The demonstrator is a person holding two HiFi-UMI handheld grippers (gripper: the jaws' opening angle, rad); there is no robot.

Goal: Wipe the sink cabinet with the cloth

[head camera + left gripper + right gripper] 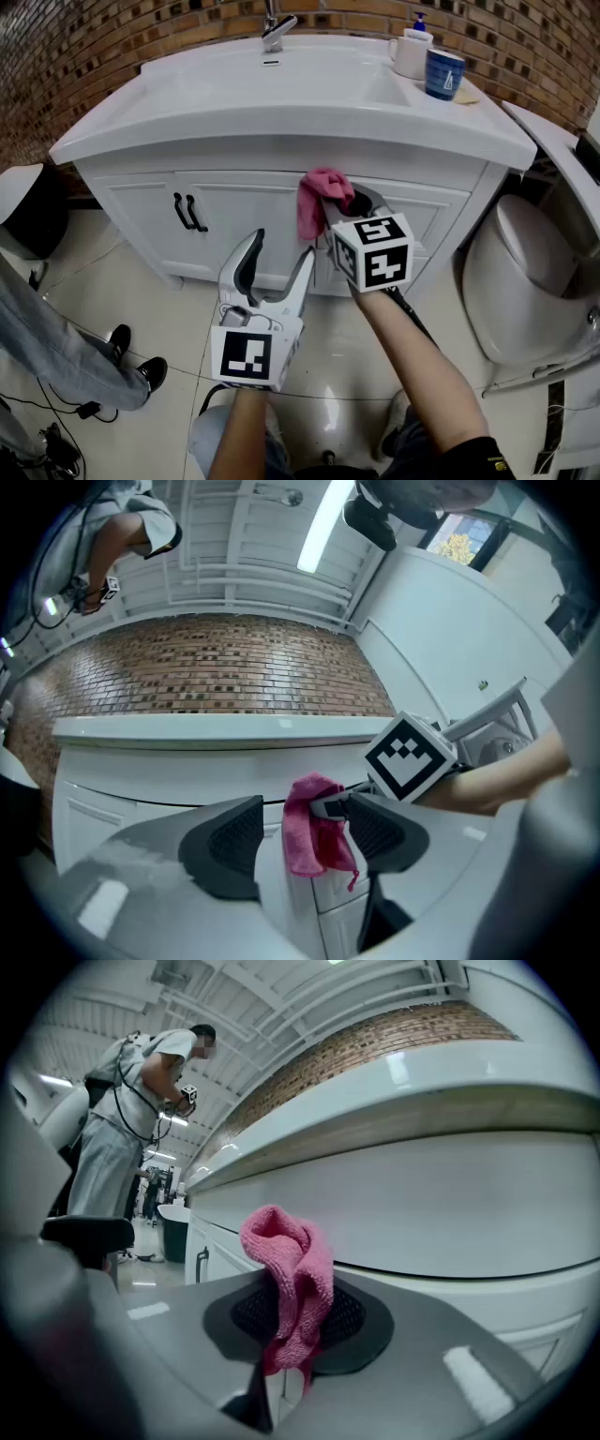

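Because the right tongs (295,1324) are clamped on the pink cloth (289,1258), I'd say the wiping end is ready. A bunched fold stands up past the pads and a short tail hangs below. The left tongs (281,246) hang lower, at centre frame in the head view. They stand apart with nothing in them.

The cloth looks like light, soft terry that flops and folds. It should drag easily over a smooth panel, but a thin pinch could let it slip out. My guess is a thick bunch is the right hold, as here, with loose fabric left ahead of the tips to meet the paint.

From the head view the cloth (314,202) sits at the top middle of the white sink cabinet (131,202), under the basin's lip. I cannot tell whether it touches the front. Black door handles (187,214) lie to its left.

Only the head view shows the basin surface (309,89) across the top of the frame. On it are the faucet (275,28) and, at upper right, a blue cup (443,73) and a white mug (410,54). A toilet (525,281) sits at the right edge.

The right gripper view alone shows the grip up close, and a person standing (141,1101) at upper left. The left gripper view looks up from below. It shows the cloth (309,829) beyond its own open gap, beside the other tongs' marker cube (409,757).
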